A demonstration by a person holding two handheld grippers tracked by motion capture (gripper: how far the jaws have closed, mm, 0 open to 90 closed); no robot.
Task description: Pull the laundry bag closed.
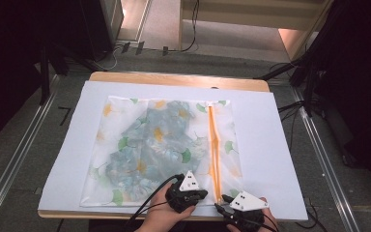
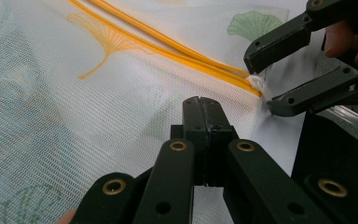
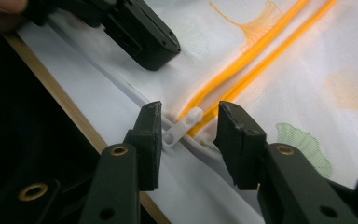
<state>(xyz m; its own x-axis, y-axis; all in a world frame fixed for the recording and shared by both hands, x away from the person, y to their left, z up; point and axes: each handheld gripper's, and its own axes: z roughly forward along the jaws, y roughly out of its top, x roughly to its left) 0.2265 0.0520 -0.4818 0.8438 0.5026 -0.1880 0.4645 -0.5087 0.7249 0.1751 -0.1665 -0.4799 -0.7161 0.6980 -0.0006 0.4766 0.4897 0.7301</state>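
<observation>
Overhead camera faces forward; both close tongs cameras share the orange zipper (image 2: 168,46).

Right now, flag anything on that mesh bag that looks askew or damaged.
No damage shows. The mesh bag lies flat on the white sheet, but its orange zipper stands parted, running as two separate strips. The white zipper pull sits at the near end, between the open right gripper jaws.
</observation>
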